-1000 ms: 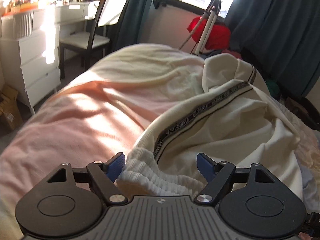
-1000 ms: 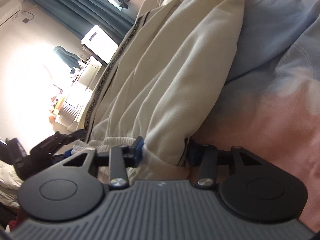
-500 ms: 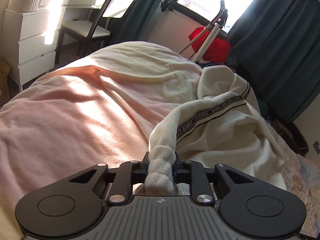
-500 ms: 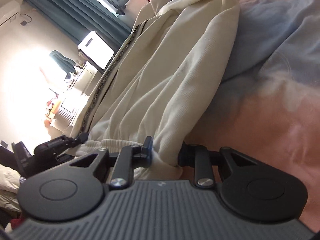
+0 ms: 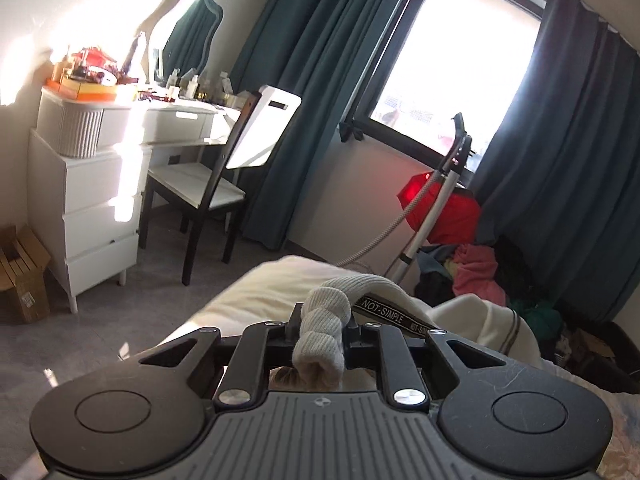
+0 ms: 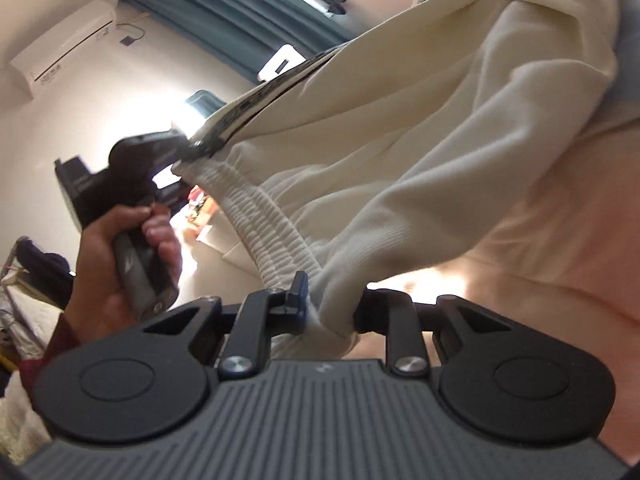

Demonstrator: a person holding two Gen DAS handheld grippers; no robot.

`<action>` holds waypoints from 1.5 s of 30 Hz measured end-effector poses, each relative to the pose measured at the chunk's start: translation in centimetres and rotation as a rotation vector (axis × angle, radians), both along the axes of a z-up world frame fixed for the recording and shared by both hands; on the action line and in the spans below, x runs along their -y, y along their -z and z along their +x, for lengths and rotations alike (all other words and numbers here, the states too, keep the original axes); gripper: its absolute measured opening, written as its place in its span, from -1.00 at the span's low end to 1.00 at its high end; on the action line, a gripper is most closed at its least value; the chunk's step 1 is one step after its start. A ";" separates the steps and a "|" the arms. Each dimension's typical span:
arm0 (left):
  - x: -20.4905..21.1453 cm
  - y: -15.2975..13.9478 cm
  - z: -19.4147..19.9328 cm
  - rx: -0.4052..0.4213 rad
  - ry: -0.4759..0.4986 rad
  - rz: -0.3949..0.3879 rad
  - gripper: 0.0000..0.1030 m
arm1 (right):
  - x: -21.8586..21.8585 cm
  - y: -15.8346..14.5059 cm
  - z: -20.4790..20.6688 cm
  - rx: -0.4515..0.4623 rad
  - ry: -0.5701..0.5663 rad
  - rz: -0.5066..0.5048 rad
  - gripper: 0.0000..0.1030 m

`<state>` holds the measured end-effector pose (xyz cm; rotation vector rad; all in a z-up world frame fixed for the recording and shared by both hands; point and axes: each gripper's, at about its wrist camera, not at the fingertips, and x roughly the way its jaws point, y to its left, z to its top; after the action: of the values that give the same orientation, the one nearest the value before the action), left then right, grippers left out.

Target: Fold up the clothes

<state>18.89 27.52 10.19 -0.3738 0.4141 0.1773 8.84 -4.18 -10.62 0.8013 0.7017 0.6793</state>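
Observation:
Cream sweatpants [image 6: 420,128] with a black "NOT-SIMPLE" side stripe [image 5: 394,315] hang lifted above the bed. My left gripper [image 5: 323,326] is shut on the bunched ribbed waistband [image 5: 322,330] at one end. My right gripper [image 6: 332,312] is shut on the waistband's other end, and the elastic band [image 6: 264,216] stretches between the two. In the right wrist view a hand [image 6: 120,256] holds the left gripper [image 6: 188,148] up at the stripe side. The pants' legs trail down onto the pink bedcover [image 6: 560,264].
A white dresser [image 5: 88,200], vanity desk and dark chair [image 5: 208,196] stand left of the bed. Teal curtains [image 5: 304,80] frame the window. A vacuum cleaner [image 5: 436,204] and a pile of clothes [image 5: 476,272] sit by the far wall. A cardboard box [image 5: 20,272] lies on the floor.
The left gripper closed on the waistband and both grippers rose, lifting the pants off the bed. The waistband now stretches taut between them.

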 end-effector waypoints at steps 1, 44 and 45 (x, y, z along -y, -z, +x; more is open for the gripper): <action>-1.4 -1.0 1.5 -0.003 -0.017 0.030 -0.68 | -2.3 -0.4 0.9 0.015 -0.028 0.016 -0.53; 21.9 1.4 -11.7 0.091 0.281 0.302 0.99 | 8.8 -11.5 -6.1 0.519 0.184 -0.686 0.52; 23.0 2.1 -12.8 0.102 0.294 0.311 0.99 | 10.2 -11.6 -6.2 0.523 0.207 -0.703 0.52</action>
<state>6.14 4.50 8.08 -0.0135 0.3302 -0.0644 2.65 -14.35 0.98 0.0317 0.3270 0.3809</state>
